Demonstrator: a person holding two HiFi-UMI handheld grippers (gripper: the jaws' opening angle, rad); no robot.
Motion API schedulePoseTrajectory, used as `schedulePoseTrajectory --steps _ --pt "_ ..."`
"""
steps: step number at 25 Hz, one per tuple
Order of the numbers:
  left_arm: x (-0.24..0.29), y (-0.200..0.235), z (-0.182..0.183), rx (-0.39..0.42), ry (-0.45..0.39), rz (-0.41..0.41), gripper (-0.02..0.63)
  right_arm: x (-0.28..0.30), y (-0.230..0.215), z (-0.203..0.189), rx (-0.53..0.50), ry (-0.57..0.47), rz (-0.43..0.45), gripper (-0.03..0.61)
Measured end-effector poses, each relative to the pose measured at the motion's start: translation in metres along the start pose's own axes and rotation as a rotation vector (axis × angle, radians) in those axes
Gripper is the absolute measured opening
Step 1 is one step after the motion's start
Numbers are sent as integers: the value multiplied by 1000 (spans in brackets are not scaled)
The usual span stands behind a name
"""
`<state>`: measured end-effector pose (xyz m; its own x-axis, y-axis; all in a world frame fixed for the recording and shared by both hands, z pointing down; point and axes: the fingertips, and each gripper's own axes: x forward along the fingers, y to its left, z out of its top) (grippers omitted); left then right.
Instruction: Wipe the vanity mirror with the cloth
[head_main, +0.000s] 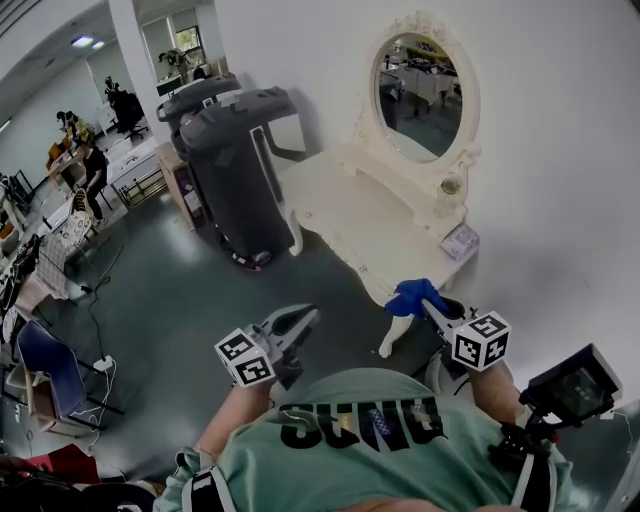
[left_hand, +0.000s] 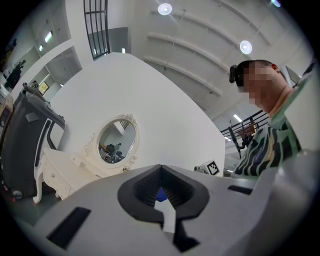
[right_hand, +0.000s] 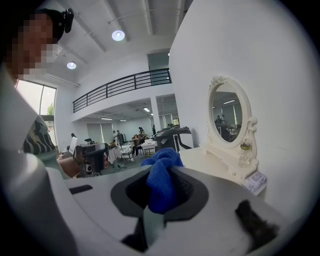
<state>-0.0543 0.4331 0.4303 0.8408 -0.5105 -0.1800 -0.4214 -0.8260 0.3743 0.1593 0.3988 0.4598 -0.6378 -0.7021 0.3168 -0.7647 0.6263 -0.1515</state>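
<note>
Between right gripper (head_main: 424, 300) jaws: blue cloth (right_hand: 161, 186), clamped. Left gripper (left_hand: 160, 167) jaws together, empty. At 12 o'clock, well apart: oval vanity mirror (head_main: 420, 97) on cream dressing table (head_main: 345, 215), against white wall (head_main: 560, 150). At 9 o'clock: dark green floor (head_main: 165, 300).

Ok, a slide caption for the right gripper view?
Right gripper shut on a bunched blue cloth, the oval white-framed vanity mirror beyond, not yet touched.
</note>
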Motion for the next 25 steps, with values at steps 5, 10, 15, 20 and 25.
schedulePoseTrajectory --steps 5,10,15,20,25 --pt "-22 17 11 -3 8 -14 10 18 18 6 2 -12 -19 49" --pt "-46 42 23 -6 27 -23 9 40 29 14 9 -26 -61 49" --pt "-54 70 31 -16 49 -32 10 63 30 18 14 -22 -93 49" --pt "-32 93 29 -33 60 -37 11 79 1 27 1 -9 -112 49" --pt "18 125 23 -20 67 -13 11 98 -62 41 -22 -30 -104 49"
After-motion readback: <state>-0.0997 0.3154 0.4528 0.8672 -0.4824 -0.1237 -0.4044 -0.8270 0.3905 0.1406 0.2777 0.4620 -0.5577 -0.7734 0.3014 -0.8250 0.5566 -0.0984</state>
